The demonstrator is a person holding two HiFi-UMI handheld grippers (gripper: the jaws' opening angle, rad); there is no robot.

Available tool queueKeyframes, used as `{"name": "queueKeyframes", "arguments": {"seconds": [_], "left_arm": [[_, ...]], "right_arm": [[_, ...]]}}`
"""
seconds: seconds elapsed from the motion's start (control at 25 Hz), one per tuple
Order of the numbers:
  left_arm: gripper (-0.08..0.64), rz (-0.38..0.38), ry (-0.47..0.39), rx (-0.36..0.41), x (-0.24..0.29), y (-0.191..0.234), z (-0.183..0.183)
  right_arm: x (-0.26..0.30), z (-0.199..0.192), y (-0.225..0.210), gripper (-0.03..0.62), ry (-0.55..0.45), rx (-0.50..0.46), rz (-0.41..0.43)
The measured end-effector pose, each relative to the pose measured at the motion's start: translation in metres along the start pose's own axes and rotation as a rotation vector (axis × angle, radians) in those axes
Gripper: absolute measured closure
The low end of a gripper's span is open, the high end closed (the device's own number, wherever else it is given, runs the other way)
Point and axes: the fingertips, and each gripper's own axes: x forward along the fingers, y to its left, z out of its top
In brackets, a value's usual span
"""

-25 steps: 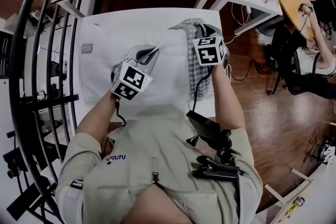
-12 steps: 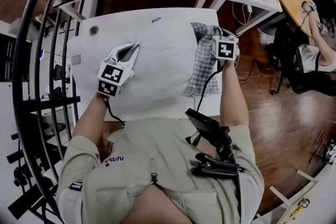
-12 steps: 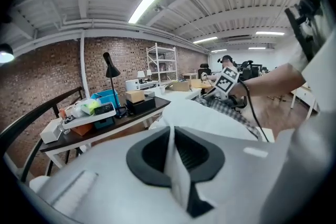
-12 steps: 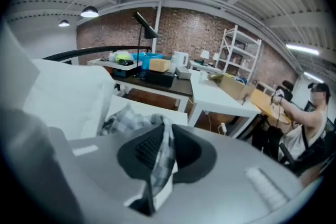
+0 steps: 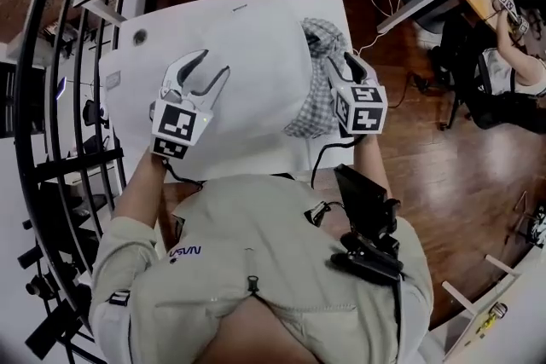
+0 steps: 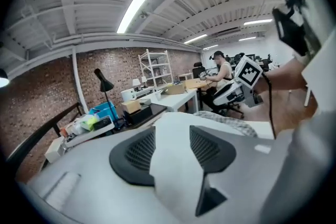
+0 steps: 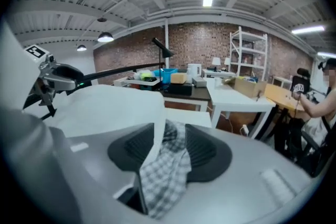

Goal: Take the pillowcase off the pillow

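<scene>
now that both pairs of jaws have just been opening, the left gripper (image 5: 213,64) stands parted over the bare white pillow (image 5: 239,98), and the right gripper (image 5: 339,62) is open with the checked pillowcase (image 5: 311,102) slack between its jaws. the case is bunched at the pillow's right end on the counter (image 5: 119,55), so a fresh grip seems due. only the right gripper view shows that cloth between the jaws; the head view shows how much pillow is bare.

Pillow (image 5: 252,77) is on the desk (image 5: 124,60), pillowcase (image 5: 314,94) at its right end. Left gripper (image 5: 212,64) over the pillow's left side, right gripper (image 5: 339,64) at the pillowcase.
</scene>
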Motion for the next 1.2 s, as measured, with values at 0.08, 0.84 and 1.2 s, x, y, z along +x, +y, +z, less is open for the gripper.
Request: {"name": "queueKeyframes", "arguments": {"seconds": [0.08, 0.84, 1.2], "left_arm": [[0.315, -0.1, 0.027, 0.009, -0.014, -0.048, -0.007], [0.515, -0.115, 0.058, 0.081, -0.031, -0.095, -0.038], [0.359, -0.229, 0.027, -0.011, -0.037, -0.133, -0.067]], "right_arm": [[-0.03, -0.037, 0.03, 0.397, 0.048, 0.036, 0.056], [-0.065, -0.224, 0.012, 0.526, 0.465, -0.22, -0.145], [-0.083, -0.17, 0.019, 0.405, 0.339, -0.081, -0.131]]}}
